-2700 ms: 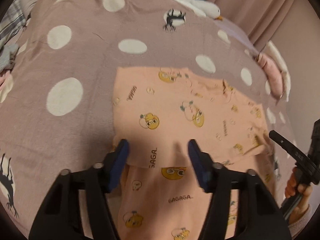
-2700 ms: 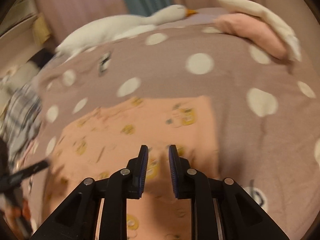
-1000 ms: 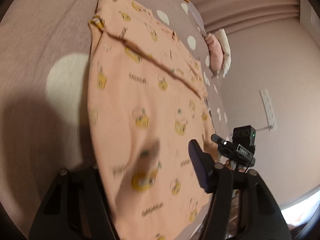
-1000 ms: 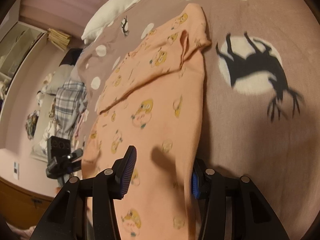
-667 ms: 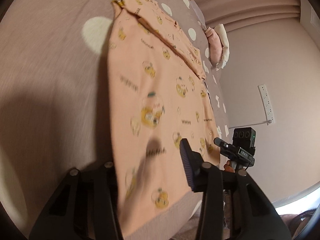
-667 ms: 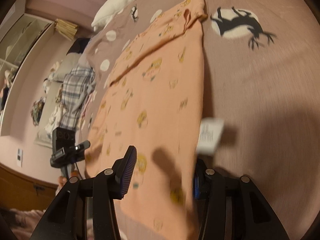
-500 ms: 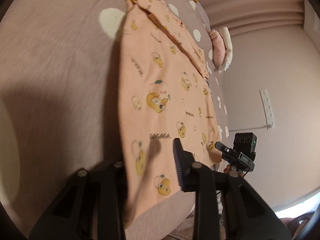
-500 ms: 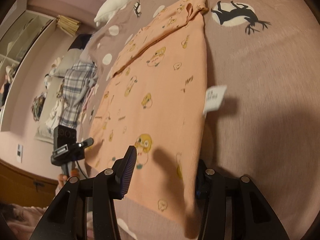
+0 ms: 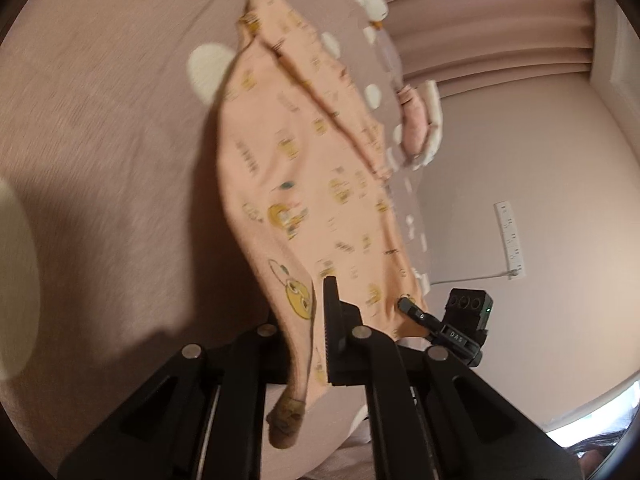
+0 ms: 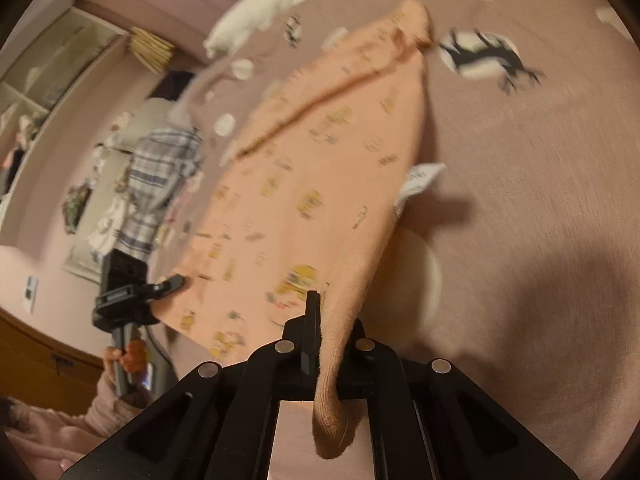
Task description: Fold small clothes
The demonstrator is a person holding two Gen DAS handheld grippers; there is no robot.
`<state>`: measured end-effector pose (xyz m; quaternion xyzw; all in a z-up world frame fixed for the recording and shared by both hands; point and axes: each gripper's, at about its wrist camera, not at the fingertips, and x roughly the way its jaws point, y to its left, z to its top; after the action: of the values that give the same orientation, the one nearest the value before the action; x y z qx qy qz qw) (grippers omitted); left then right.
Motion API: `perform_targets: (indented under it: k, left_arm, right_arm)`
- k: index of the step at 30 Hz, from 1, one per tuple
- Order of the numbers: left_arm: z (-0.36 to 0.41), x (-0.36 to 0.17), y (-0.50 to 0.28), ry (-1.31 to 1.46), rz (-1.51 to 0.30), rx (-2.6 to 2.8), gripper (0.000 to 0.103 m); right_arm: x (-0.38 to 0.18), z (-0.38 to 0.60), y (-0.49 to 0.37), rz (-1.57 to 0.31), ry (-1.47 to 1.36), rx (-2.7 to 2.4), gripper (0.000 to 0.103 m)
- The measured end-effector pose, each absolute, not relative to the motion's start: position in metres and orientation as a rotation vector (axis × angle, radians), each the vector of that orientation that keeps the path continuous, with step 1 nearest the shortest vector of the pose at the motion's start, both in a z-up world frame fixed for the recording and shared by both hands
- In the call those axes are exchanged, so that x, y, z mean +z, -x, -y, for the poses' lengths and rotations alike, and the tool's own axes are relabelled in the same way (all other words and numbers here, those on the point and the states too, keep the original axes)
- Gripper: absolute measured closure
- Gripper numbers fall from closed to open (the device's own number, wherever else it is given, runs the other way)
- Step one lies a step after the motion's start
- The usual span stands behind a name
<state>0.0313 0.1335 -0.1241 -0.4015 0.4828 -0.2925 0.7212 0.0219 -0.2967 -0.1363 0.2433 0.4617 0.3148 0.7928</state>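
Both claws, left (image 9: 318, 320) and right (image 10: 320, 328), pinch the shirt's (image 9: 304, 184) near hem corners; its length runs away across the bed (image 9: 100, 160).

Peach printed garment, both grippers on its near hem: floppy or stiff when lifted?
Probably floppy: the peach garment sags between the right gripper and left gripper. Likely light: its pinched corner simply droops. May slip; the grips look narrow.

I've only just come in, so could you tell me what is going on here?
A person is folding a small peach garment with yellow cartoon prints on a bed covered by a mauve spotted blanket. The left tool and the right tool are each shut on a near corner of it. The far end lies on the blanket.
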Motion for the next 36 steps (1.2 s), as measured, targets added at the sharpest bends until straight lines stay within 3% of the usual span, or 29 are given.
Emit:
perform_targets:
  k: [19, 36]
  left_arm:
    - [-0.14, -0.072, -0.075, 0.919, -0.863, -0.728, 0.099]
    - [-0.148, -0.046, -0.191, 0.882, -0.743, -0.671, 0.099]
  right_arm:
    - [-0.072, 0.3, -0.047, -0.708, -0.636, 0.783, 0.098]
    - [-0.033, 0.312, -0.141, -0.579, -0.625, 0.686, 0.098]
